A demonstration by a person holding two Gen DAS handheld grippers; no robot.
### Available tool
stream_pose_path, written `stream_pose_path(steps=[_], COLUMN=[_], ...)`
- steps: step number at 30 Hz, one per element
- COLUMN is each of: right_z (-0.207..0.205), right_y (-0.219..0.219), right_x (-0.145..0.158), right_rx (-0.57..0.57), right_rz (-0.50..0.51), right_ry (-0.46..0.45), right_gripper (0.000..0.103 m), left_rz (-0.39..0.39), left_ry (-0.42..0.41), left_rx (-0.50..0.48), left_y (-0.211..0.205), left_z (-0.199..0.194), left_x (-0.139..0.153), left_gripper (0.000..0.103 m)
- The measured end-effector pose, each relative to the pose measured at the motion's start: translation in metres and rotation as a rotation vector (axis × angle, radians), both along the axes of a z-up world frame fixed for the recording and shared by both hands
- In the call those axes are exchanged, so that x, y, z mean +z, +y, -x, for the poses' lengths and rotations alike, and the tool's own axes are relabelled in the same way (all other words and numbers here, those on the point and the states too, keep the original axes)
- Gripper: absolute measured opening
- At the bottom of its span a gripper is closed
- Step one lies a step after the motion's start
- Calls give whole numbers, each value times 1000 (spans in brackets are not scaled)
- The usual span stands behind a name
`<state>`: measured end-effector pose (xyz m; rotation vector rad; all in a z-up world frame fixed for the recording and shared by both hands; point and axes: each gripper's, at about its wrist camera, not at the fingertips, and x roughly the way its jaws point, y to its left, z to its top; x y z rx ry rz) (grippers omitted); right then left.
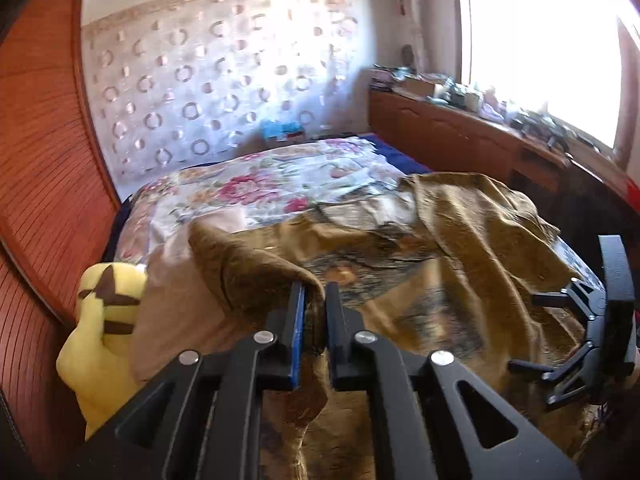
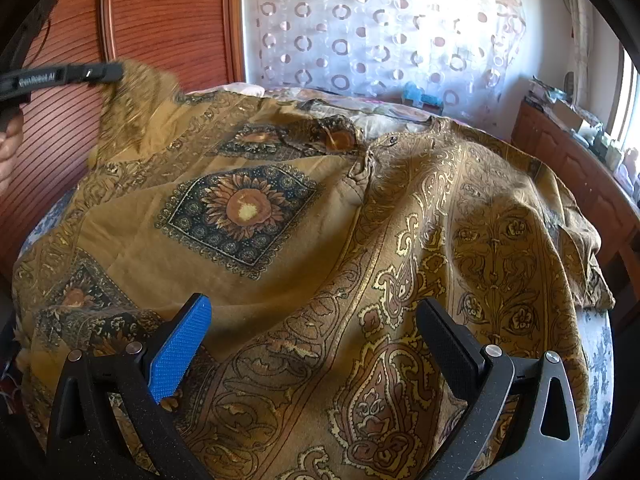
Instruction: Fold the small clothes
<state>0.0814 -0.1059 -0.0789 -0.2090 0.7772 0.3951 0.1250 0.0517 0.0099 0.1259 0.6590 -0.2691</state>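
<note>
A mustard-brown garment (image 2: 280, 220), printed with sunflower medallions and paisley, lies spread over the bed. My left gripper (image 1: 316, 300) is shut on a corner of it, with cloth pinched between the blue and black pads and held up off the bed. In the right wrist view the left gripper (image 2: 116, 72) appears at the upper left, the lifted corner hanging from it. My right gripper (image 2: 316, 308) stands open low over the near part of the garment, nothing between its fingers. The left wrist view shows the right gripper (image 1: 528, 334) at the right edge, over the garment (image 1: 460, 240).
A yellow plush toy (image 1: 104, 320) sits at the bed's left side against a reddish wooden wall (image 1: 40, 160). A floral bedspread (image 1: 280, 176) covers the far half of the bed. A cluttered wooden cabinet (image 1: 460, 128) runs under the window. A person's hand (image 2: 8, 148) shows at left.
</note>
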Motion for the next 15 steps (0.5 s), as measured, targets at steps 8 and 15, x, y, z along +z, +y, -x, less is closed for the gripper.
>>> stream_pose_path(steps=[8,15], right_z=[2,2], right_y=[-1,-2], right_x=[0,-1], right_rx=[3,4], right_rz=[-12,-10], right_ry=[0,3], right_gripper=[103,103], left_rz=[-29,-48], left_ry=[68,157], left_rx=[-5,74], left_y=[-5,21], left_z=[8,1], left_x=[-23,-67], left_gripper=[38,49])
